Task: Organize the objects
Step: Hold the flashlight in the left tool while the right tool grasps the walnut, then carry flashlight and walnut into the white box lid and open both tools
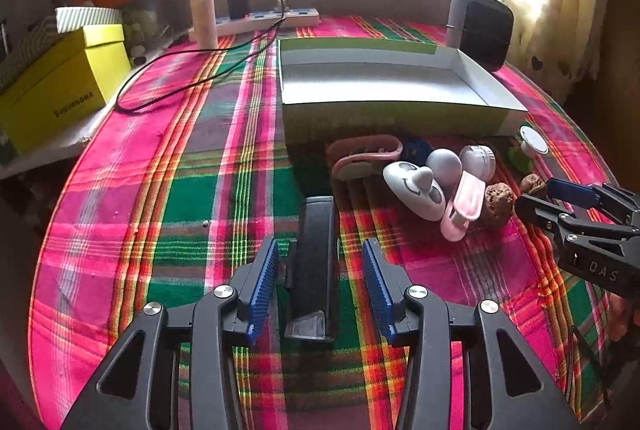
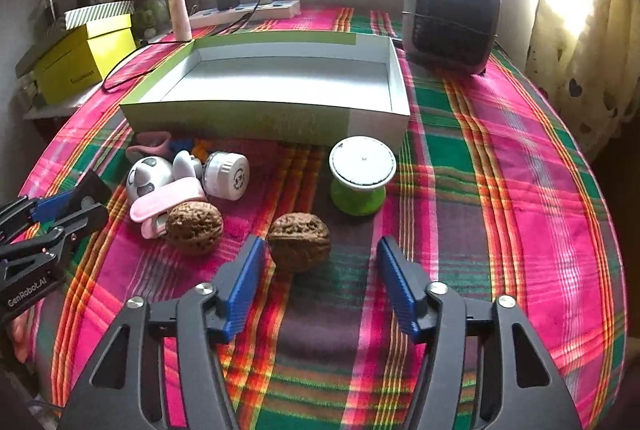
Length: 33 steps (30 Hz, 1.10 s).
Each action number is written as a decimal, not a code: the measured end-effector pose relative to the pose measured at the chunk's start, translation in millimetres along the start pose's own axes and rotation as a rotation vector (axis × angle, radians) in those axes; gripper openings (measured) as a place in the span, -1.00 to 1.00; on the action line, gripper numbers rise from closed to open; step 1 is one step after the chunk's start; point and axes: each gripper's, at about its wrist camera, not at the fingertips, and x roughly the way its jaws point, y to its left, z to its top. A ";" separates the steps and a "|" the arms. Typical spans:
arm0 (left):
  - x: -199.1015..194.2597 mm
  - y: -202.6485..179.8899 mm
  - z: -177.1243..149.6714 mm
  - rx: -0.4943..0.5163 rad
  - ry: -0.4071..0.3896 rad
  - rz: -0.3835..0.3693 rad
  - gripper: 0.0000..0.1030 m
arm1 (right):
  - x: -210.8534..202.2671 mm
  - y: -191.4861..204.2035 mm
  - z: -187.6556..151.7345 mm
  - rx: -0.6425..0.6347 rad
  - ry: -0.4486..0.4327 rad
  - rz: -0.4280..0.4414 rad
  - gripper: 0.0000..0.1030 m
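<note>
The left tongs (image 1: pixel 320 294) stand partly open astride a black flat device (image 1: pixel 314 266) that lies on the plaid-covered surface (image 1: pixel 160 190); a gap shows on each side, so the pads press on nothing. Ahead and to their right sits a huddle of small things: a pink clip (image 1: pixel 464 206), a white panda-faced gadget (image 1: pixel 414 190), a white ribbed cap (image 1: pixel 478 162) and a walnut (image 1: pixel 498 204). Past that huddle, the right tongs (image 2: pixel 320 288) are also partly open, with a second walnut (image 2: pixel 299 246) just ahead between the fingertips, close against the left-hand pad (image 2: pixel 244 286) but well clear of the other; it is not gripped. A green-and-white spool (image 2: pixel 362 176) stands just beyond this nut. Straight ahead of both tongs lies the open green-sided box (image 2: pixel 240 118), and its floor is bare, so I judge the sorting barely begun: everything is left to carry in. The box's near wall must be cleared on each trip, and the huddle is packed tight, which may hamper single picks. Farther off, a yellow box (image 1: pixel 64 86) and a power strip (image 1: pixel 272 20) lie left; a small fan (image 2: pixel 452 18) stands right.
</note>
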 end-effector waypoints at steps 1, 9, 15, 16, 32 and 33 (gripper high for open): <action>0.8 0.3 1.2 -0.003 0.002 0.000 -0.19 | 0.1 -0.1 0.2 0.000 -0.001 -0.002 0.04; 2.6 1.3 4.5 -0.017 0.011 0.001 -0.24 | 0.3 -0.4 1.5 0.006 -0.007 -0.007 -0.24; 2.3 5.9 4.5 -0.031 0.012 0.021 -0.57 | -0.4 2.0 1.4 0.005 -0.008 -0.012 -0.38; 2.3 7.1 4.7 -0.036 0.015 0.014 -0.57 | -0.5 2.1 1.3 0.006 -0.008 -0.012 -0.38; 2.8 5.3 7.9 -0.038 0.037 0.009 -0.57 | -0.9 2.2 0.5 0.004 -0.004 0.003 -0.38; 2.4 4.6 8.3 -0.035 0.037 0.011 -0.57 | -1.1 2.4 0.3 0.003 -0.004 0.007 -0.38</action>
